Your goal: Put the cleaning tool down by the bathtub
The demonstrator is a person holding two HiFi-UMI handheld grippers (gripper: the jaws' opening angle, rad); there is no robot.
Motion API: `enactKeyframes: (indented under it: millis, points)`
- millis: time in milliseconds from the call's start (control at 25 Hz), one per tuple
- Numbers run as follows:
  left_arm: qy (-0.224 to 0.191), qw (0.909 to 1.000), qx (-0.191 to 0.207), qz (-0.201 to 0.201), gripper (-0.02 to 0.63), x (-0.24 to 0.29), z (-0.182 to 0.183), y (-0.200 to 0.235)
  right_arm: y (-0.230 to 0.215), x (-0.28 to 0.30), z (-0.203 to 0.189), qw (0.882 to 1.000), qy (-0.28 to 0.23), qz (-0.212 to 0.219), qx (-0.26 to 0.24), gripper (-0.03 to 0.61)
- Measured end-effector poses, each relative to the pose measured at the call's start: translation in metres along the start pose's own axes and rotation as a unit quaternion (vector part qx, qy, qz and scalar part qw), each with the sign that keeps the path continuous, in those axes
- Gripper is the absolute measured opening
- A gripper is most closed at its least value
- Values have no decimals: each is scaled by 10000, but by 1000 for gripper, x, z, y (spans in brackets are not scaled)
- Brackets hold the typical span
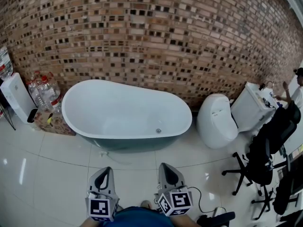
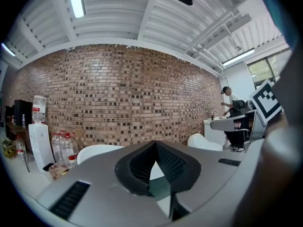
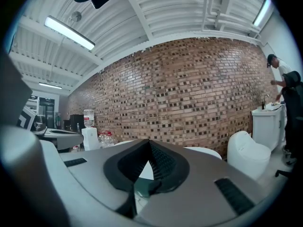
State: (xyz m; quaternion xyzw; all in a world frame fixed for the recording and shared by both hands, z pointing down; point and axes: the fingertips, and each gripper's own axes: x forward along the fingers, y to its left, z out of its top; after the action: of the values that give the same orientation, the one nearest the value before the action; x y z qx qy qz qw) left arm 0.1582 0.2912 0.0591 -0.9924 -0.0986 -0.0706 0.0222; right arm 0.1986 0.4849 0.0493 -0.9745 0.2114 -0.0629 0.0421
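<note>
A white oval bathtub [image 1: 123, 110] with a teal outer wall stands on the tiled floor against the brick wall. It is partly hidden behind the jaws in the left gripper view [image 2: 97, 150] and the right gripper view [image 3: 203, 151]. My left gripper [image 1: 105, 170] and right gripper [image 1: 165, 166] sit side by side at the bottom edge, pointing level toward the tub and well short of it. Both are shut with the tips meeting [image 2: 154, 144] [image 3: 149, 142], and nothing is between them. No cleaning tool shows in any view.
A white toilet [image 1: 216, 122] and its cistern [image 1: 251, 105] stand right of the tub. Water bottles [image 1: 45, 91], a box [image 1: 54, 122] and a white dispenser [image 1: 16, 96] are at its left. Black office chairs [image 1: 265, 150] and a person [image 1: 298, 86] are at far right.
</note>
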Motion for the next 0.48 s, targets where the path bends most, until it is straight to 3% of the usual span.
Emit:
enactKeyframes:
  millis: [480]
  points:
    - [70,9998,-117,127,6,-1,0,15,20,17,-12,9992,283,290,50,11]
